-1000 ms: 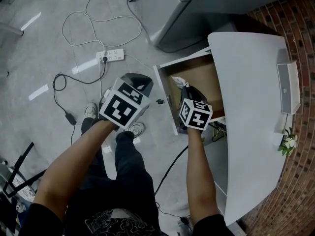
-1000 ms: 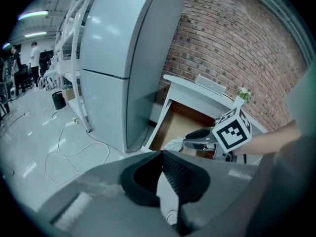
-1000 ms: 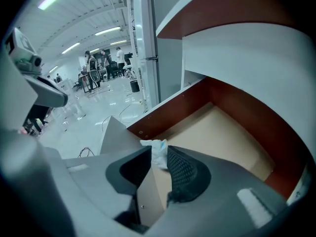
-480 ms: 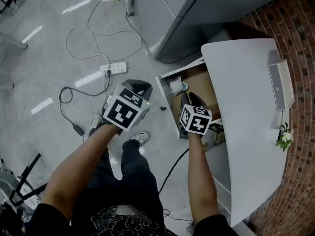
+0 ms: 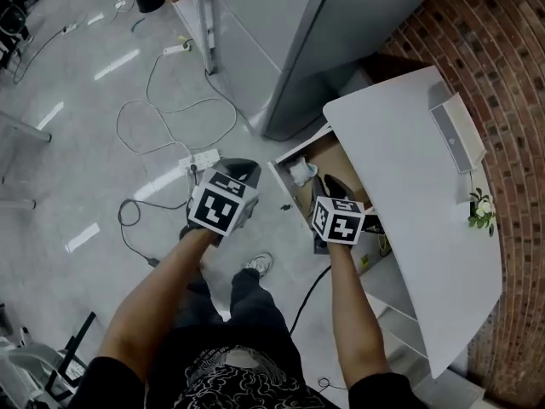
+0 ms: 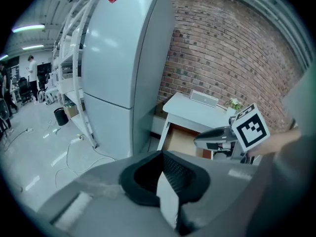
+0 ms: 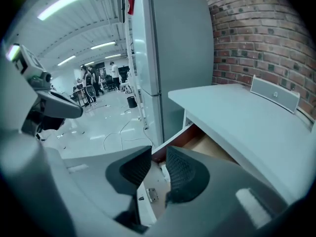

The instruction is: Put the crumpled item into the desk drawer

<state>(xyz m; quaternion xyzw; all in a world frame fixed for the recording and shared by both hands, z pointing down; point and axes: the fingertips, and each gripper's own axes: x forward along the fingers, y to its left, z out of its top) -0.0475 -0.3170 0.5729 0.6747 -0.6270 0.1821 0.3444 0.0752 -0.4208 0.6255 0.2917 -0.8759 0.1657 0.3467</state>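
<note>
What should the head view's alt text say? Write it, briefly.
A crumpled white item lies in the open desk drawer, just ahead of the right gripper. The left gripper is held over the floor, beside the drawer.

Rough brick wall (image 5: 502, 75), smooth matt white desk (image 5: 409, 177), wood-brown drawer (image 5: 329, 153) inside, glossy grey floor (image 5: 77, 169).

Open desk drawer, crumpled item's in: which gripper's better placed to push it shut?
Right, probably. The right gripper hangs over the front edge of the open white-fronted, wood-lined drawer, jaws slightly apart and empty. The left gripper is off to the side, clear of it. The white crumpled item lies inside.
</note>
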